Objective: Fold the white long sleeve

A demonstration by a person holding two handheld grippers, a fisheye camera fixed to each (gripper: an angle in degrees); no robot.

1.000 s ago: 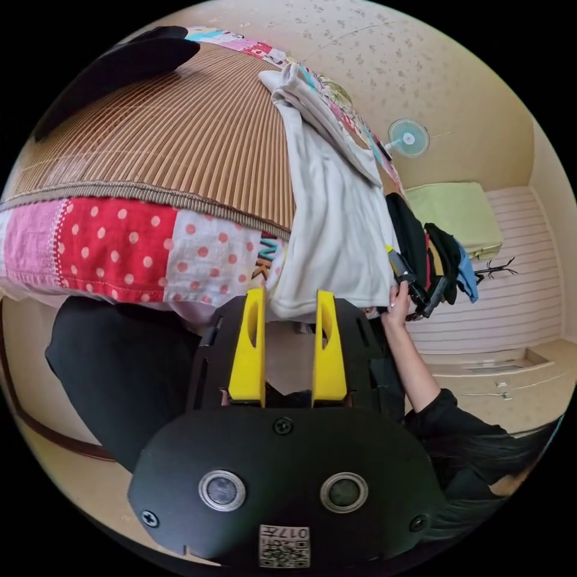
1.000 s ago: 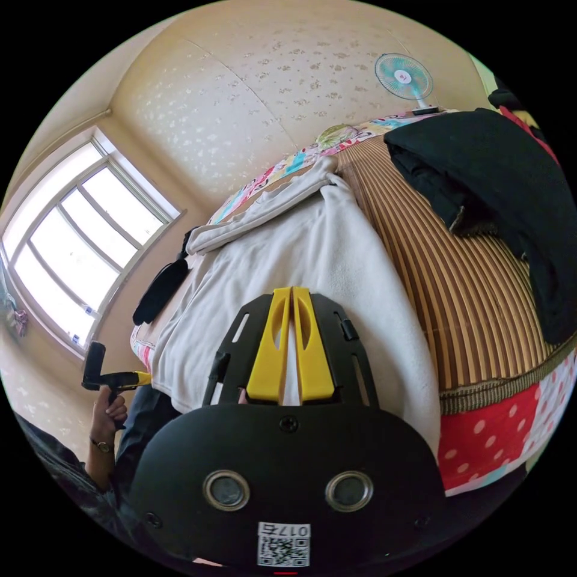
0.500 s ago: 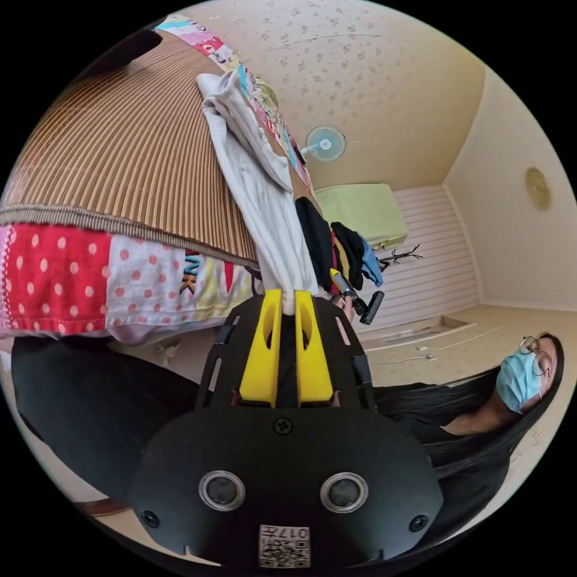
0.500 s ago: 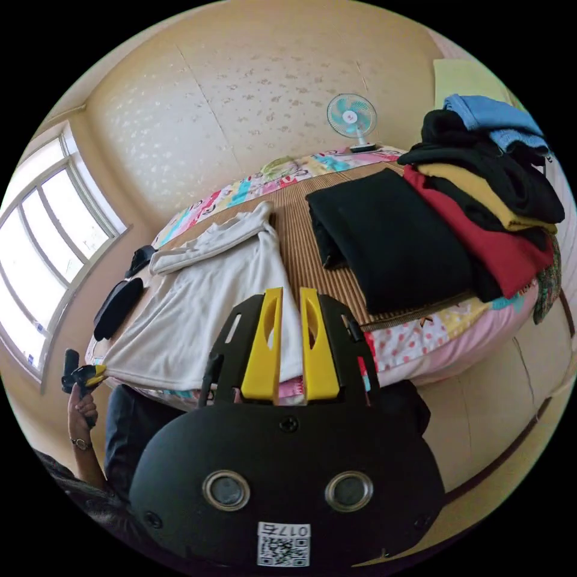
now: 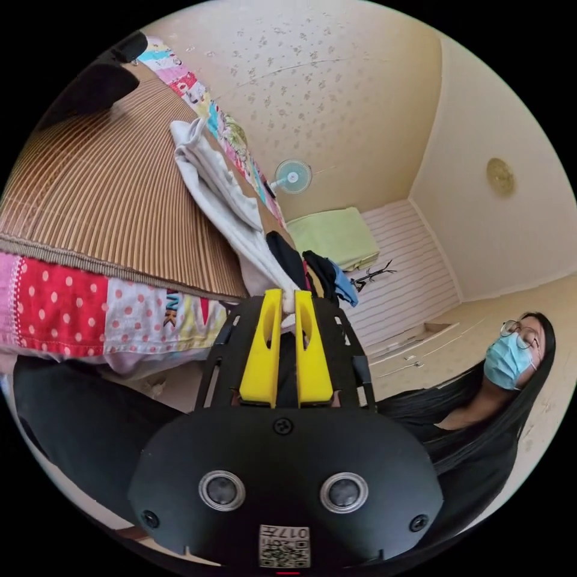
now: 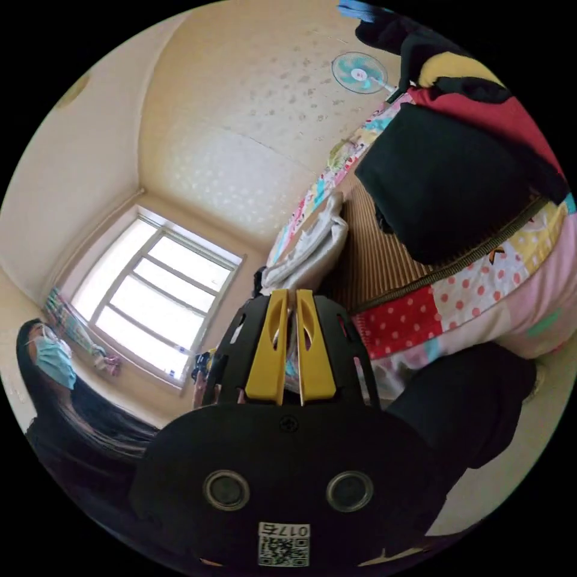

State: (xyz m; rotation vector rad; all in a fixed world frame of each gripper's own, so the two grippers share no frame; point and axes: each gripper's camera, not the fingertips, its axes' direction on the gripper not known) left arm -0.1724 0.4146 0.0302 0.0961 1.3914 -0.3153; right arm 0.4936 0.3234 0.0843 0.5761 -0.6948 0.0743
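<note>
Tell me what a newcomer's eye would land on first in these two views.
First, the yellow jaws of the left hand-held gripper, closed on the hem of the white long sleeve, which stretches from the striped bamboo mat on the bed toward the camera. In the right gripper view, the right hand-held gripper pinches the same garment, beside a folded black garment on the mat. A wall fan hangs above.

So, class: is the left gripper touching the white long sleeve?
Touching. In the left gripper view, the left gripper has its yellow jaws closed on the edge of the white long sleeve, whose cloth runs from the tips back onto the bed's striped mat.
</note>
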